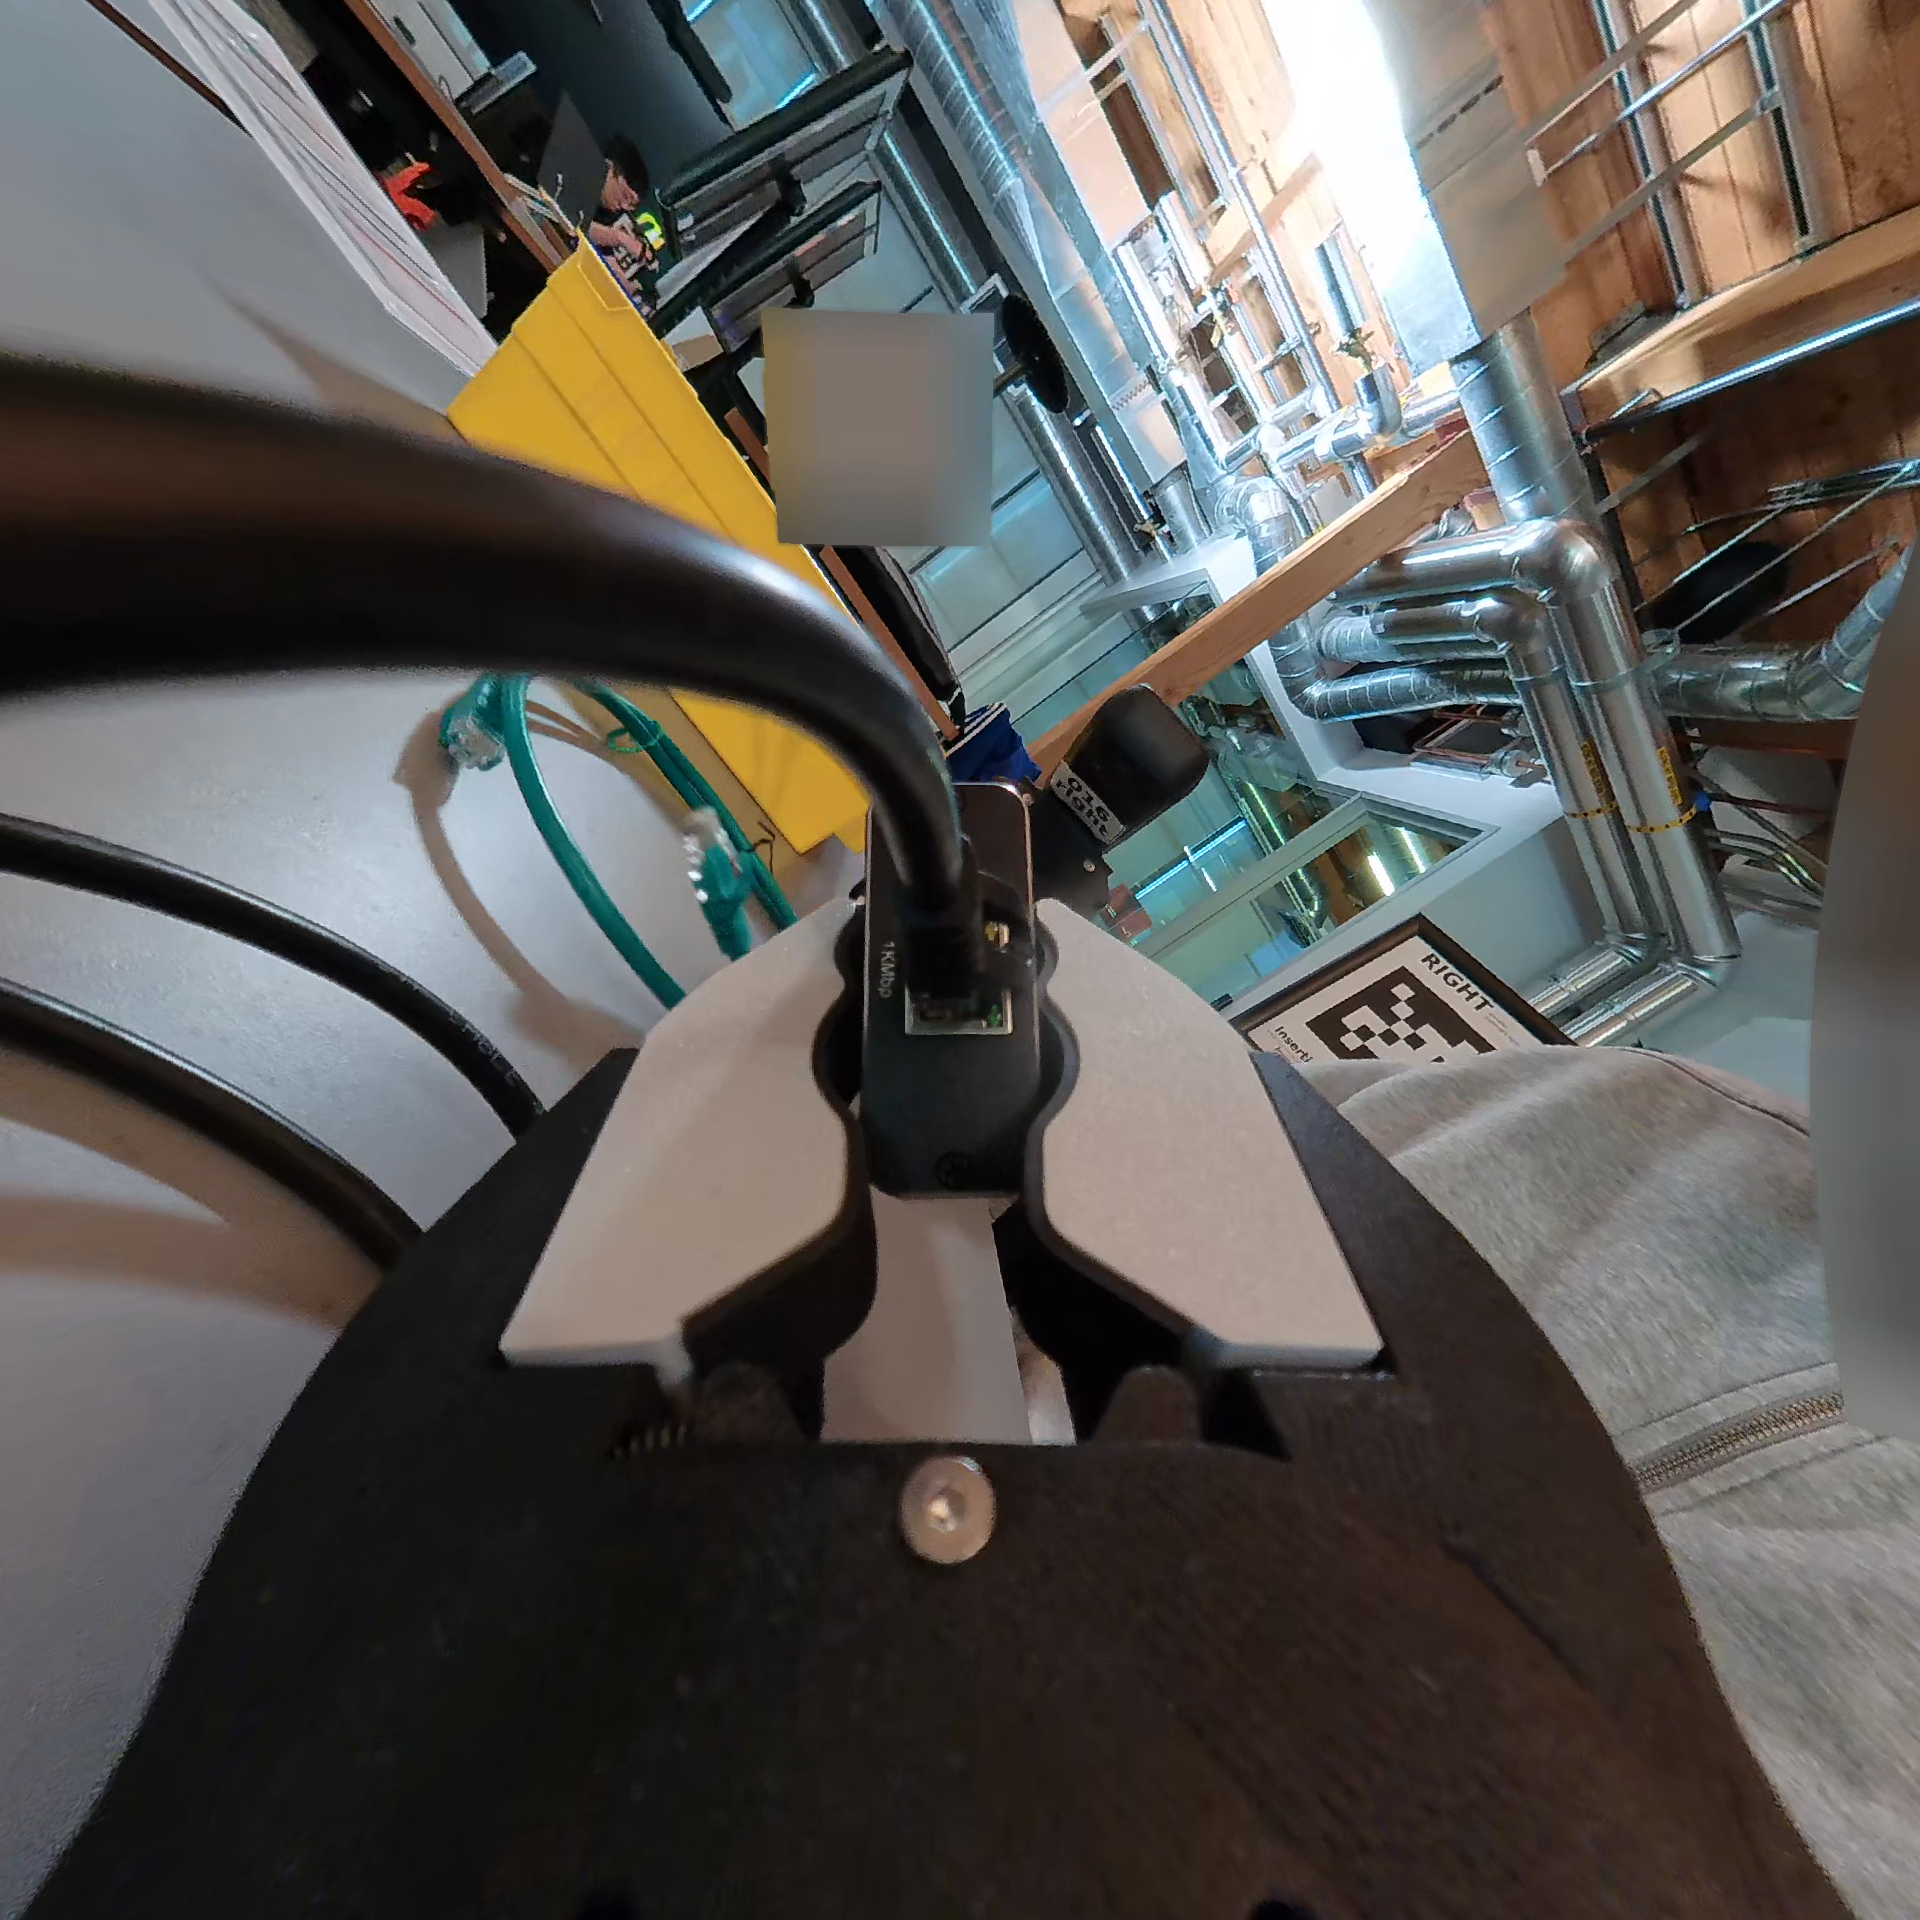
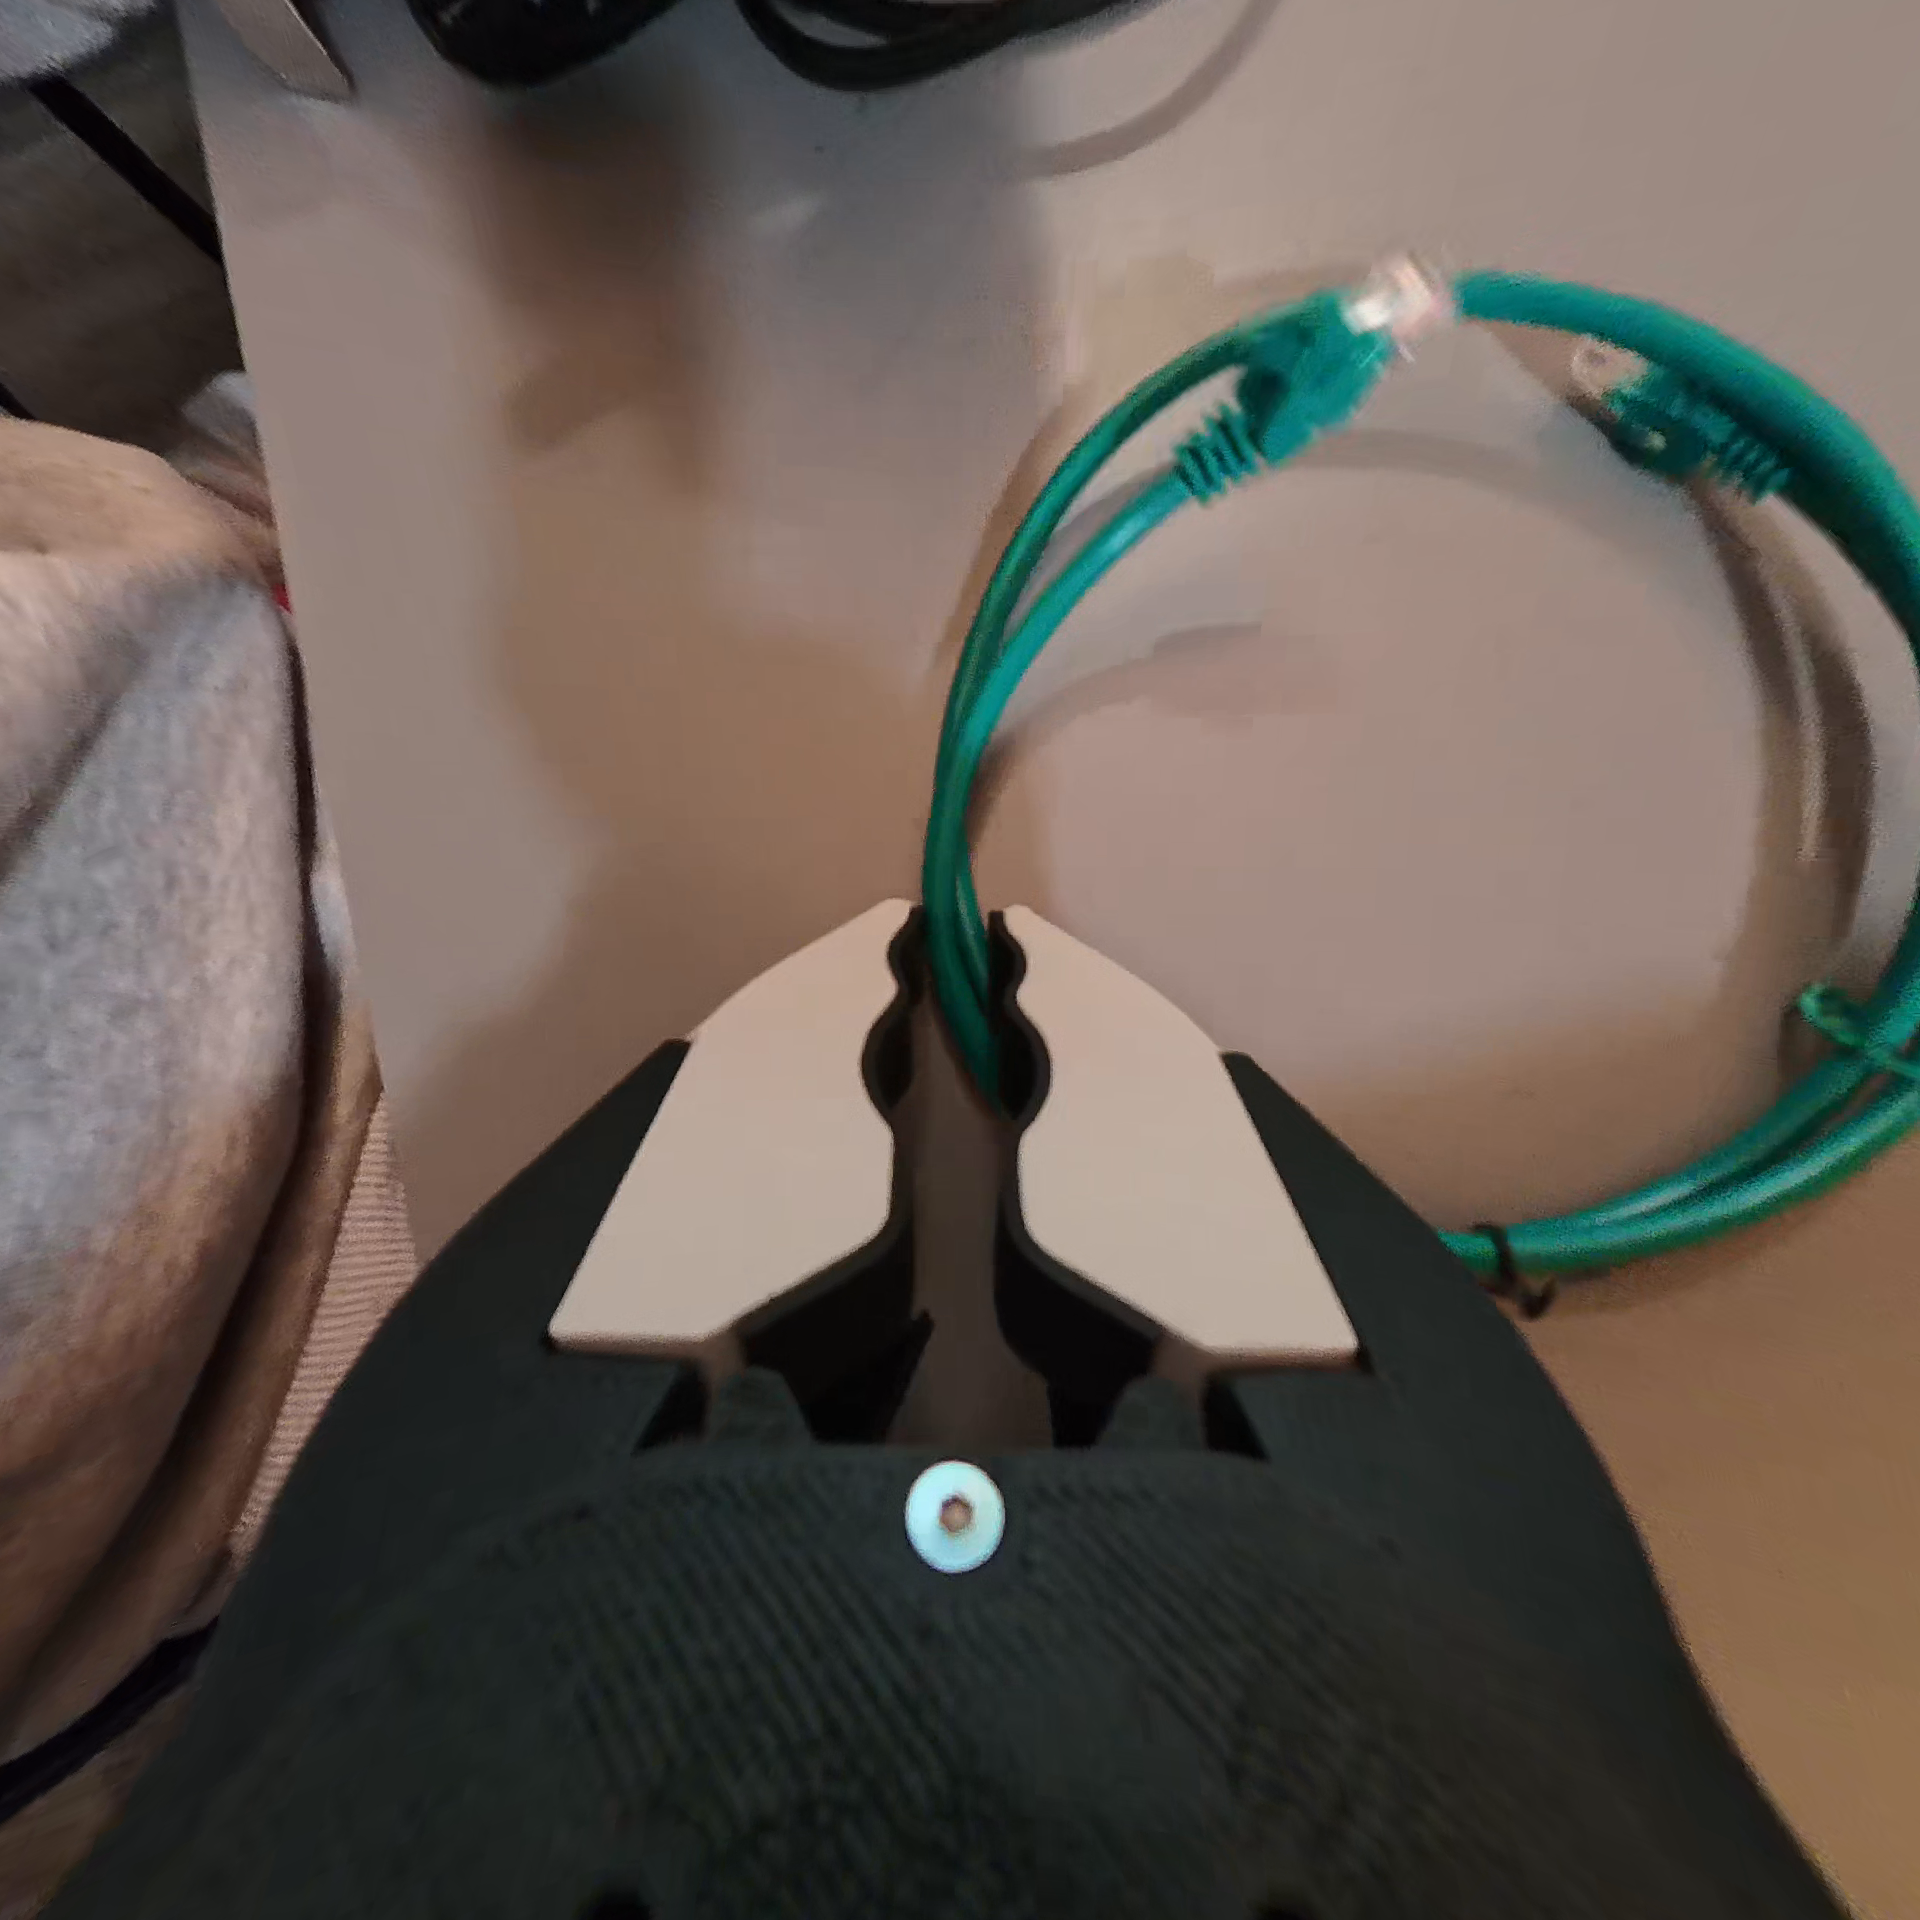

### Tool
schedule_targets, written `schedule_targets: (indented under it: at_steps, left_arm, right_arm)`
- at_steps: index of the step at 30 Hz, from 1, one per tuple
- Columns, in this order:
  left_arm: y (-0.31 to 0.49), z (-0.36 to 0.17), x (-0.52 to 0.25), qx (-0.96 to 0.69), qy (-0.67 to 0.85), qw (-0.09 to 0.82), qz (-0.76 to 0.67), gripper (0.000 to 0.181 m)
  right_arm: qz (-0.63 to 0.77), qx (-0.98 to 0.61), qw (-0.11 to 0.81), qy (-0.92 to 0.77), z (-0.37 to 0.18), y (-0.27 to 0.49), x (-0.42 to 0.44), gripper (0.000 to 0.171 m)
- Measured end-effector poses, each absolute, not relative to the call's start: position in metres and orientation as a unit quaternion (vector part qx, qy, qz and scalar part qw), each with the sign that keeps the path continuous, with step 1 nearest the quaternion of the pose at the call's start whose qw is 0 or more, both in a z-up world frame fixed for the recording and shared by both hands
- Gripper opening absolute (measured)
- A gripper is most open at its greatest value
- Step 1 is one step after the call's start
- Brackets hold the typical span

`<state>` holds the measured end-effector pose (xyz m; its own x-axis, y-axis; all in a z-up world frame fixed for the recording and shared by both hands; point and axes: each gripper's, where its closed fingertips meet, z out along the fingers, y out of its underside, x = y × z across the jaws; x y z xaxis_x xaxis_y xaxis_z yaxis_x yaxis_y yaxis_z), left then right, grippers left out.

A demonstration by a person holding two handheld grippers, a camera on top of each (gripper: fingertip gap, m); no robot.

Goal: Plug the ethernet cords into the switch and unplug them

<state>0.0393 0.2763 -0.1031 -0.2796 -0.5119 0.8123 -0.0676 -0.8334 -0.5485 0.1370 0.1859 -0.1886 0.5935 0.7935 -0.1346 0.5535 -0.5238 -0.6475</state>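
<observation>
1. Presently the left gripper [image 1: 951, 1049] is clamped on the switch [image 1: 948, 1049], a small black box held upright between its grey fingers [image 1: 748, 1122], lifted off the table [image 1: 260, 831].
2. One black cord [image 1: 416, 540] is plugged into the switch's upper port; it arches up and left out of view. The port [image 1: 956, 1010] just below it is free.
3. More black cable [image 1: 260, 935] curves across the table to the left of that gripper.
4. Behind the switch in the left wrist view, the green cord [image 1: 582, 831] hangs in a loop above the table, both plugs loose; a yellow bin [image 1: 623, 436] stands beyond it.
5. The right gripper [image 2: 956, 997] is closed almost fully, pinching two strands of the green cord [image 2: 966, 790] between its tips.
6. From there the cord bends up and round in a coil; one plug [image 2: 1309, 374] with a clear tip points up-right, the other [image 2: 1662, 426] sits farther right. Both are blurred.
7. Thin ties [image 2: 1496, 1262] bind the coil at lower right, close beside the gripper body.
8. A grey sleeve [image 2: 125, 831] fills the left edge of the right wrist view; grey fabric [image 1: 1558, 1299] also lies right of the left gripper.
9. The right gripper's black handle [image 1: 1122, 769] shows past the switch in the left view.
</observation>
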Motion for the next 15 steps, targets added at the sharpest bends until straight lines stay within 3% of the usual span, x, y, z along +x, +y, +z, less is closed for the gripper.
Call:
schedule_targets:
  at_steps: [1, 9, 15]
  left_arm:
    - [0.277, -0.103, 0.039, -0.582, 0.248, 0.146, -0.761, 0.025]
    - [0.278, -0.102, 0.038, -0.581, 0.240, 0.147, -0.764, 0.025]
    - [0.279, -0.103, 0.038, -0.582, 0.239, 0.147, -0.764, 0.025]
  right_arm:
    - [0.224, -0.841, 0.297, -0.392, -0.183, 0.188, 0.133, 0.011]
    - [0.426, -0.686, 0.548, -0.218, -0.024, 0.199, 0.150, 0.005]
    - [0.328, -0.591, 0.708, -0.202, 0.079, 0.159, 0.201, 0.005]
